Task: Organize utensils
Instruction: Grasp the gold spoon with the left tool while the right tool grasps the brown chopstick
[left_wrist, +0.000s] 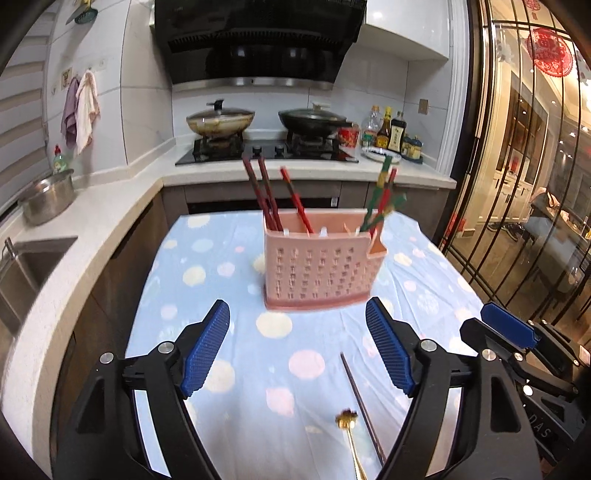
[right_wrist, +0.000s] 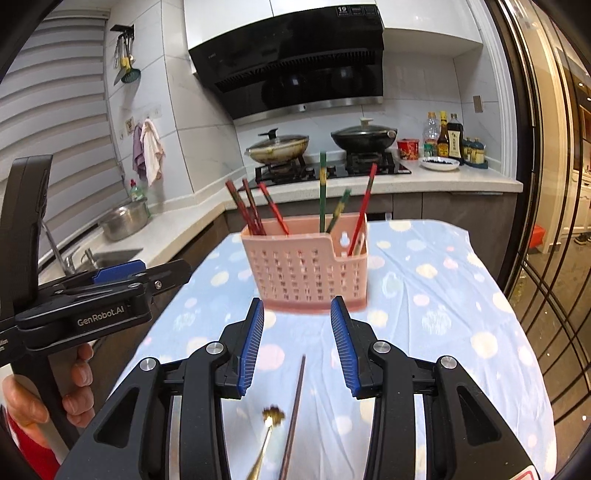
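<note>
A pink perforated utensil holder (left_wrist: 317, 273) (right_wrist: 308, 273) stands on the dotted blue tablecloth (left_wrist: 221, 295). Red chopsticks (left_wrist: 269, 195) (right_wrist: 251, 208) lean in its left part; green and red chopsticks (left_wrist: 384, 192) (right_wrist: 332, 199) stand in its right part. One dark chopstick (left_wrist: 360, 402) (right_wrist: 295, 410) and a gold utensil with a flower-shaped end (left_wrist: 349, 435) (right_wrist: 271, 421) lie on the cloth near me. My left gripper (left_wrist: 297, 347) is open and empty above the cloth. My right gripper (right_wrist: 297, 347) is open and empty above the loose chopstick; it also shows in the left wrist view (left_wrist: 509, 328).
The table's edges fall off left and right (right_wrist: 524, 332). Behind stands a counter with a gas stove, two lidded pans (left_wrist: 221, 120) (left_wrist: 314, 118), sauce bottles (right_wrist: 448, 138), a steel pot (left_wrist: 48, 197) and a sink (left_wrist: 22, 266). A glass door (left_wrist: 535, 184) is to the right.
</note>
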